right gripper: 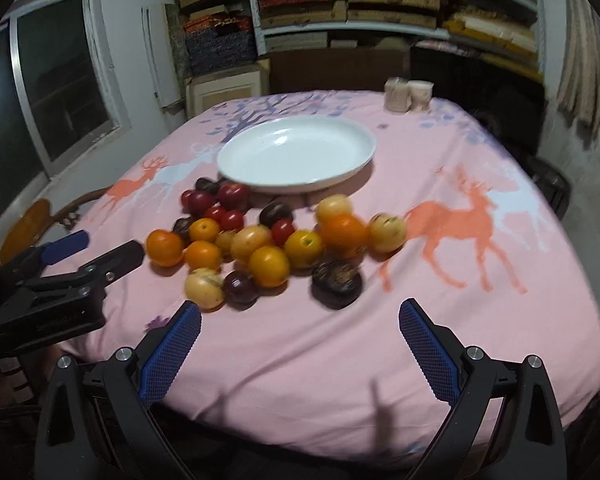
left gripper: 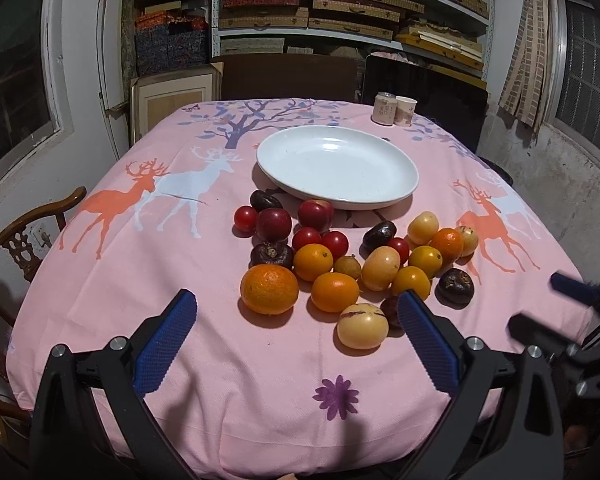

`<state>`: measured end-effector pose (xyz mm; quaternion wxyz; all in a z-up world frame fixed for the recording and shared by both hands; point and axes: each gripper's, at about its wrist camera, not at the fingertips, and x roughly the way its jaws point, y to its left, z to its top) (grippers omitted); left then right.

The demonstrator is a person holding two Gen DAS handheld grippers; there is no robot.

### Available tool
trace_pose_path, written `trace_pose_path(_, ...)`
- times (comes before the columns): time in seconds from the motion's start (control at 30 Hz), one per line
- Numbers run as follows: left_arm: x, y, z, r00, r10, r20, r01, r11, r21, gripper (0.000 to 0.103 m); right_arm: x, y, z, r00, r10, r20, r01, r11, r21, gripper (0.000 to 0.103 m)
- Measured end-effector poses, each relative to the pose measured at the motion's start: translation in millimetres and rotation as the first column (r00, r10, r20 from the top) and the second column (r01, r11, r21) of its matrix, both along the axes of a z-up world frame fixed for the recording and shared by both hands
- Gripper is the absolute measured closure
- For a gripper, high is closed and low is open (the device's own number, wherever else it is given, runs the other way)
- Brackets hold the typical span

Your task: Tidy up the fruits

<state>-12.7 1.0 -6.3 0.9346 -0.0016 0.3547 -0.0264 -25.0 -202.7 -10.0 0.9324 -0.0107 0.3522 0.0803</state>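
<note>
Left tongs [left gripper: 298,312] released above desk's near edge, right tongs [right gripper: 300,322] released likewise, both empty, mixed fruits [left gripper: 352,264] clustered on pink deer-print cloth [left gripper: 140,264], just before empty white plate [left gripper: 336,166]

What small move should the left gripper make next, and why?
Probably ease the open left gripper forward and down around the big orange: it is the nearest fruit, the white plate holds nothing yet, and neither gripper grips anything.
</note>
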Motion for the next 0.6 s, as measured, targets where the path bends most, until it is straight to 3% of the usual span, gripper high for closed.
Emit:
trace_pose_path(0.13, 12, 3, -3, 0.999, 0.025, -0.022, -0.025, 0.999, 0.025, 0.004, 3, -4, 16, 0.995, -0.025, 0.097, 0.03, 0.999, -0.046, 0.004)
trace_pose_path(0.3, 17, 4, -4, 0.998, 0.066, -0.015, -0.065, 0.995, 0.08, 0.005, 16, -12, 10, 0.999, -0.02, 0.044, 0.02, 1.0, -0.011, 0.004)
trace_pose_path(0.6, 20, 4, -11, 0.997, 0.054, -0.053, -0.05, 0.996, 0.068, 0.004, 24, -19, 0, 0.999, -0.039, -0.006, 0.039, 0.999, 0.019, 0.004)
